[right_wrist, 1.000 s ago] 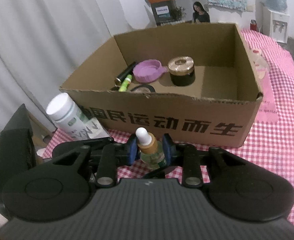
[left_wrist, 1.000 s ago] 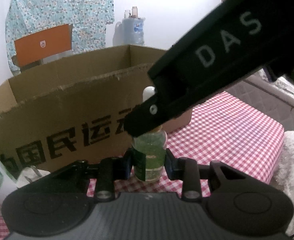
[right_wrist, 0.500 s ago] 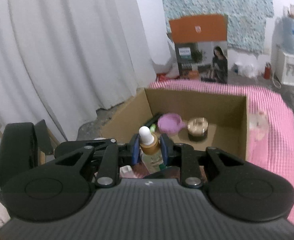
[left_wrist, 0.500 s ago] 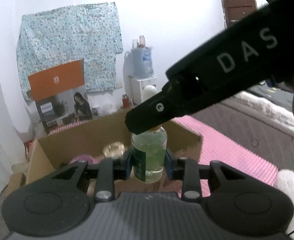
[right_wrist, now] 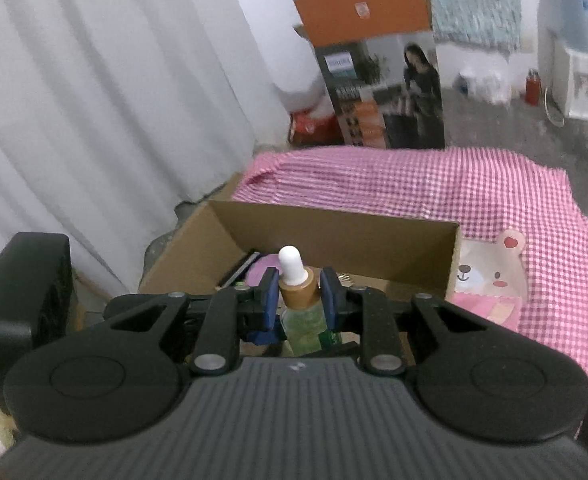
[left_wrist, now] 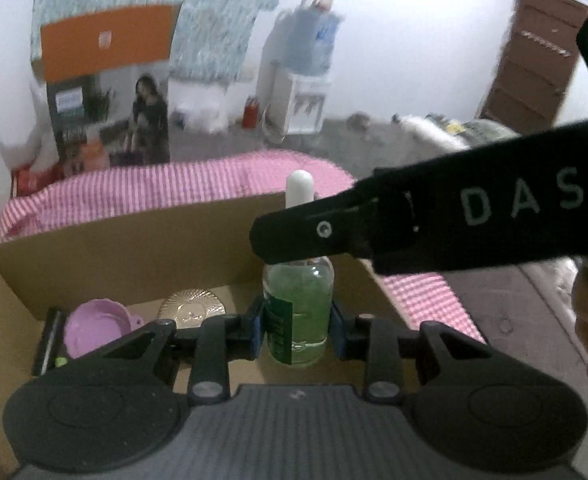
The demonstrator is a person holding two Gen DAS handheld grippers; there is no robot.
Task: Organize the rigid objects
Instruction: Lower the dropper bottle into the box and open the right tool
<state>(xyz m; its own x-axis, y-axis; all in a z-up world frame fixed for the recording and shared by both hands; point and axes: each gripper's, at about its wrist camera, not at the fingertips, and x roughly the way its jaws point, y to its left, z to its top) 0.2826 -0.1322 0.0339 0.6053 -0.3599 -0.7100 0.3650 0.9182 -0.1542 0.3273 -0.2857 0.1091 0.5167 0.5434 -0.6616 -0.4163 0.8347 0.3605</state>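
Both grippers' fingers are closed on one dropper bottle [left_wrist: 298,312]: left gripper [left_wrist: 297,326] at its body, right gripper [right_wrist: 298,300] at its collar. Lower it upright into the box [left_wrist: 133,248], beside the purple lid [left_wrist: 93,326]. Open both together.

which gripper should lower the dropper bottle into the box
Left. The left gripper clamps the bottle round its body, already above the box floor. The right gripper only pinches the gold collar, a weaker hold, so it should probably release first.

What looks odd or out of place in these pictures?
One thing: both tongs grip the same dropper bottle. The left tongs clamp its green glass body; the right tongs clamp its gold collar, above the box. The bottle stands upright and shows no spill. The lilac cup and jar inside look orderly.
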